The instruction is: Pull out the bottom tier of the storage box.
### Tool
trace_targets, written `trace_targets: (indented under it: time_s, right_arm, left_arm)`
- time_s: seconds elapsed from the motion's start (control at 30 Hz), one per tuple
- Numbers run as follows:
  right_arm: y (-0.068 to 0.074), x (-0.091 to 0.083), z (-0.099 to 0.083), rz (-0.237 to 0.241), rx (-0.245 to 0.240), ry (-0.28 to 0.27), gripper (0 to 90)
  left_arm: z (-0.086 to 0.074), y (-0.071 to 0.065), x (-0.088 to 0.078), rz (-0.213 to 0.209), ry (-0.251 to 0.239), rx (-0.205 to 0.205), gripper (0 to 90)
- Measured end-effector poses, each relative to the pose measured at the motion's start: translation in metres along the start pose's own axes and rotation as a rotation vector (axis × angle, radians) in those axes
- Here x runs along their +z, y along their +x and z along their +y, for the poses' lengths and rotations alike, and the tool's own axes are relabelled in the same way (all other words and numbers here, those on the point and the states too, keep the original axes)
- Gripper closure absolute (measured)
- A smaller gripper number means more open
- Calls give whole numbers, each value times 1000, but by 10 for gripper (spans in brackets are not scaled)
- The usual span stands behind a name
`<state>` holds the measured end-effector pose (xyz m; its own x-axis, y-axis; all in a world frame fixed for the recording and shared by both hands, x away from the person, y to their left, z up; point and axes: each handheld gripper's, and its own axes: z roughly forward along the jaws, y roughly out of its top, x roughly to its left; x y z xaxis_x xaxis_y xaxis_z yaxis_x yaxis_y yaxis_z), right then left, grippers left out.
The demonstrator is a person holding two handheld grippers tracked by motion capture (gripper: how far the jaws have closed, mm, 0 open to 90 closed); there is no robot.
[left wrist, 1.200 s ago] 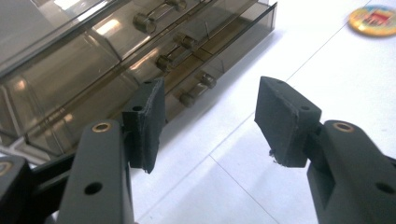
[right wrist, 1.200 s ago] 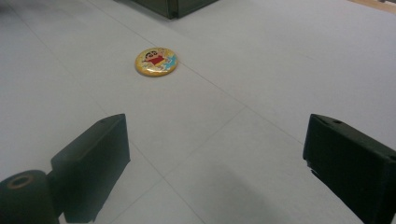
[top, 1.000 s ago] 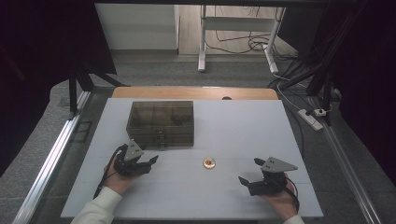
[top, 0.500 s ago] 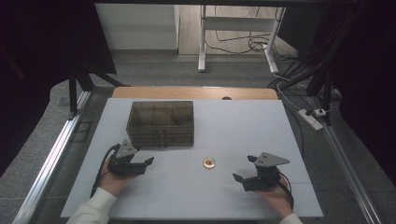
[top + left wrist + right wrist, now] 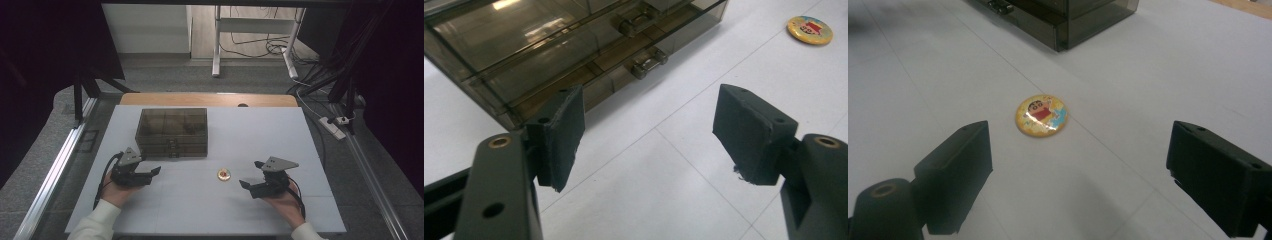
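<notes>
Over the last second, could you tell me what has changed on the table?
The right gripper has slid left toward the badge, jaws open, nothing held. The left gripper has barely moved; its jaws have just been opening, with nothing between them. The badge and the drawer box lie where they were.

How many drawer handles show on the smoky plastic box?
2: an upper handle and a lower handle, one above the other on the box front; others may be hidden.
</notes>
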<state>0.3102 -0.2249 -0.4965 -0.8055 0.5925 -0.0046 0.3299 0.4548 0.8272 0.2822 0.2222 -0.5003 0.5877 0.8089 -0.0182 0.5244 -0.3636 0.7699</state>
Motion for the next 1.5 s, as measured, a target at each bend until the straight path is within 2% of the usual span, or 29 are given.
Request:
trace_targets:
  time_s: [0.2, 0.63, 1.07, 1.5]
  right_arm:
    - [2, 10, 9, 12, -7, 1, 128]
    - [6, 31, 27, 40, -16, 5, 134]
    - [9, 46, 35, 61, -21, 10, 143]
    - [15, 59, 43, 91, -27, 15, 152]
  left_arm:
    - [0, 3, -1, -1, 4, -1, 284]
    - [3, 14, -3, -19, 10, -39, 246]
    - [-2, 22, -4, -2, 39, -61, 225]
    - [-5, 29, -5, -2, 44, -80, 222]
